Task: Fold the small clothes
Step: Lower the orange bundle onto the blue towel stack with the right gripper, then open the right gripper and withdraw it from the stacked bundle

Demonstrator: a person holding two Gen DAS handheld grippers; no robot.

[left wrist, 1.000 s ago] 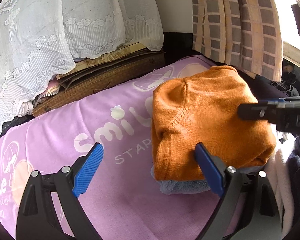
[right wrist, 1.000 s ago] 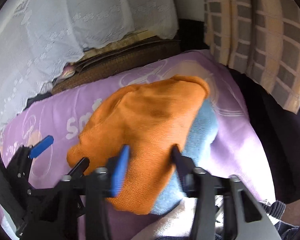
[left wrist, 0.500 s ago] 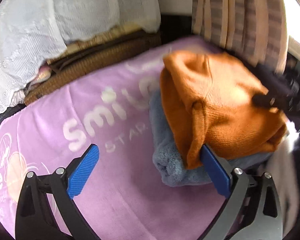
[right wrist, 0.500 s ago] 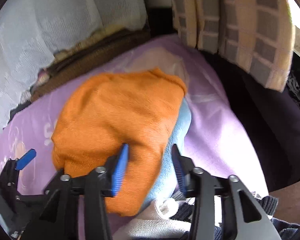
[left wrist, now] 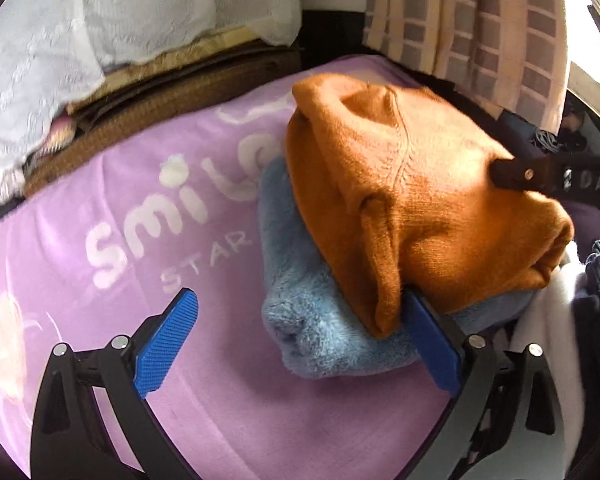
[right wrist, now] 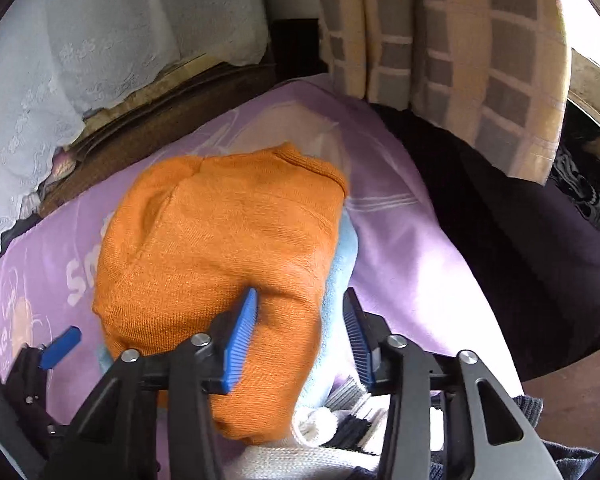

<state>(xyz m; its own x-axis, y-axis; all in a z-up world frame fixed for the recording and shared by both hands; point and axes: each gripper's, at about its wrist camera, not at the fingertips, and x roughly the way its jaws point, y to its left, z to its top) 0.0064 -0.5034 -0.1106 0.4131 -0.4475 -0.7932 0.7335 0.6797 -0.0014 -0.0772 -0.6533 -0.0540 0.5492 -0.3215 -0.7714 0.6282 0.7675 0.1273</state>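
Daylight glares top right; fisheye edges blur

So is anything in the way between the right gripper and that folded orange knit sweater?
Nothing visible does. The right gripper sits right at the near edge of the folded orange knit sweater, which lies on the fluffy blue folded cloth.

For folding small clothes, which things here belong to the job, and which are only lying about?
Belong to the job:
- orange knit, folded
- blue fleece, folded under it
- pile of white and dark clothes beside them
- purple blanket, the work surface

Only lying about:
- lace cloth
- checked curtain
- shoes
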